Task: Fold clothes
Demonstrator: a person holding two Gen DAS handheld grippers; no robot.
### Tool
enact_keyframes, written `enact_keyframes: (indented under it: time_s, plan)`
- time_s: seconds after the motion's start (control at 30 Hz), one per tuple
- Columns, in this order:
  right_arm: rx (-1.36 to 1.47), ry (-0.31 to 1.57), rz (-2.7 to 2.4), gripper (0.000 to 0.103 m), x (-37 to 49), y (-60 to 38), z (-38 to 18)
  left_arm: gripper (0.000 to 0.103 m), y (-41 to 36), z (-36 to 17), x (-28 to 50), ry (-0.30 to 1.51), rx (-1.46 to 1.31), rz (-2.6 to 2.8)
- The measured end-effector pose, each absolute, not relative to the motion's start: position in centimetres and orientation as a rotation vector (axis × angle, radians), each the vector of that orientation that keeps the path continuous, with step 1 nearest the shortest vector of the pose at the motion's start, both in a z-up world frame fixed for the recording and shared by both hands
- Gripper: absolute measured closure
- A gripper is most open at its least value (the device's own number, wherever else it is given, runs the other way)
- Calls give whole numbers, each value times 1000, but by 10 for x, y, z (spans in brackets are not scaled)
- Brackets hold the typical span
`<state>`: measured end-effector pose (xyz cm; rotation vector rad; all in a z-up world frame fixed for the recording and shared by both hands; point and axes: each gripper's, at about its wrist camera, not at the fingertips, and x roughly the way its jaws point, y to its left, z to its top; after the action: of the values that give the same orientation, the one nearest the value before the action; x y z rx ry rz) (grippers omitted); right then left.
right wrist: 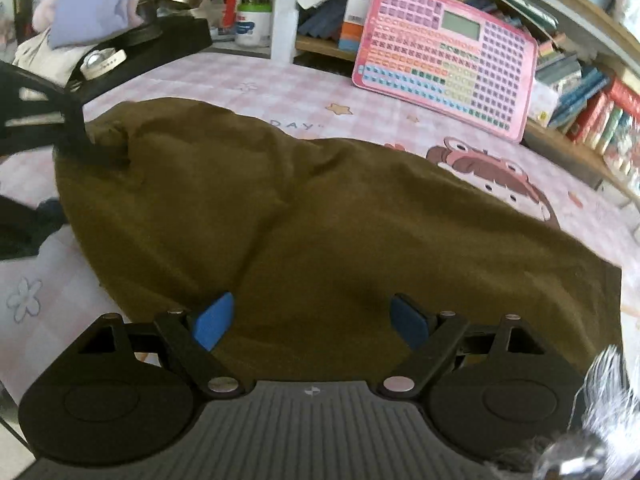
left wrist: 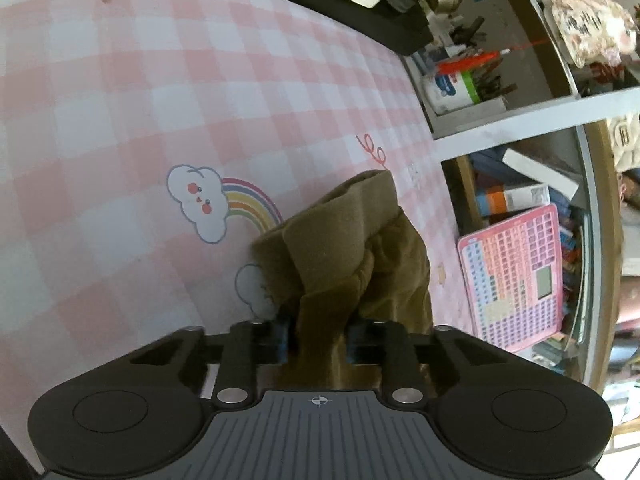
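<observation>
An olive-brown garment point(right wrist: 320, 216) lies spread over the pink checked table cover point(right wrist: 280, 80). In the left wrist view a bunched fold of that garment point(left wrist: 352, 248) rises between the blue pads, and my left gripper point(left wrist: 319, 340) is shut on it. The right wrist view shows the left gripper point(right wrist: 88, 148) at the garment's far left corner, pinching the cloth. My right gripper point(right wrist: 312, 320) hovers over the garment's near edge with its blue pads point(right wrist: 212, 320) wide apart and nothing pinched between them.
A pink keypad toy point(right wrist: 448, 56) leans against the bookshelf point(right wrist: 592, 92) at the table's back. A black tray with a white watch point(right wrist: 104, 60) sits at the far left. A white jar of pens point(right wrist: 252, 24) stands behind. Pale fur trim point(right wrist: 600, 420) shows at lower right.
</observation>
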<state>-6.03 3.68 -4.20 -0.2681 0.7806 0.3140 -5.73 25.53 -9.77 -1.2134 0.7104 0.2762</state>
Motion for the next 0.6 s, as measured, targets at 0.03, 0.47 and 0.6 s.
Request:
enact_keyframes:
  time_s: [0.03, 0.47, 0.6]
  plan:
    - [-273, 773, 317, 19, -61, 37, -43, 88, 254, -95, -57, 706, -1193, 267]
    - [14, 814, 353, 18, -57, -57, -24, 91, 102, 18, -70, 516, -188, -100]
    - [100, 832, 263, 18, -55, -118, -20, 77, 33, 15, -71, 575, 46, -163]
